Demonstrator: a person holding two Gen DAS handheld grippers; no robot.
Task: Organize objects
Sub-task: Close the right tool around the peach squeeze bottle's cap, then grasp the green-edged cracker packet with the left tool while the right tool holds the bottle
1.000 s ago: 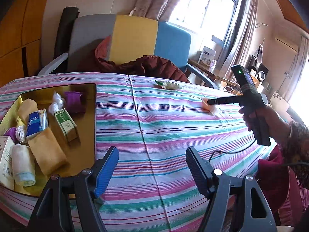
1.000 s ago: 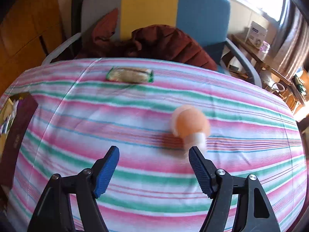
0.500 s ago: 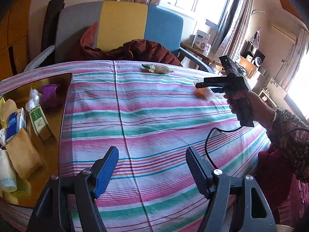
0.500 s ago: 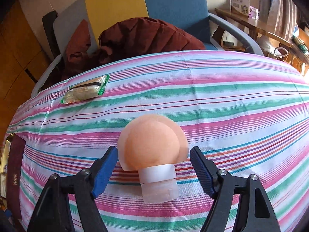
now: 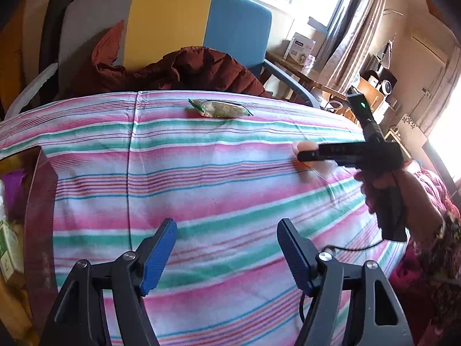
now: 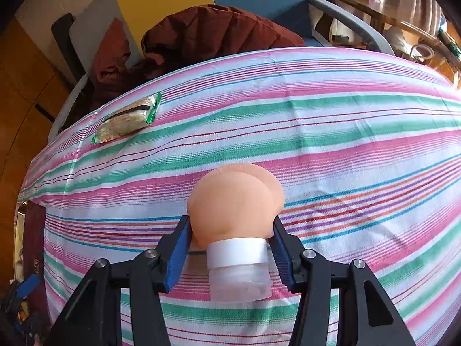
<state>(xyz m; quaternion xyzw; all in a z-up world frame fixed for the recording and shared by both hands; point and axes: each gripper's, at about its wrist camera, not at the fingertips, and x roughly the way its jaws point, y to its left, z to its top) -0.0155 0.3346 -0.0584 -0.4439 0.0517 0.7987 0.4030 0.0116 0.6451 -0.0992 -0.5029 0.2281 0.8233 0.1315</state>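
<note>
A peach, round-bodied bottle point(image 6: 233, 201) with a white collar and clear cap lies on the striped tablecloth point(image 6: 345, 132). My right gripper point(image 6: 230, 225) has its jaws closing on it, and both blue pads touch its sides. In the left wrist view that gripper point(image 5: 308, 155) shows side-on at the right, held by a person's hand point(image 5: 403, 181), with the bottle point(image 5: 305, 145) peeking out at its tip. My left gripper point(image 5: 227, 227) hangs open over bare cloth, nothing between its fingers. A green snack packet point(image 5: 220, 109) lies near the table's far edge.
An open box with a dark red wall point(image 5: 40, 201) stands at the left edge and holds several small items. Behind the table is a grey, yellow and blue chair point(image 5: 170, 23) with a brown jacket point(image 5: 196, 69) on it. The right gripper's cable point(image 5: 360, 248) trails over the cloth.
My right gripper dropped over the peach bottle and narrowed its jaws until the pads met its sides. My left gripper swung right, so the box slid to the frame's left edge.
</note>
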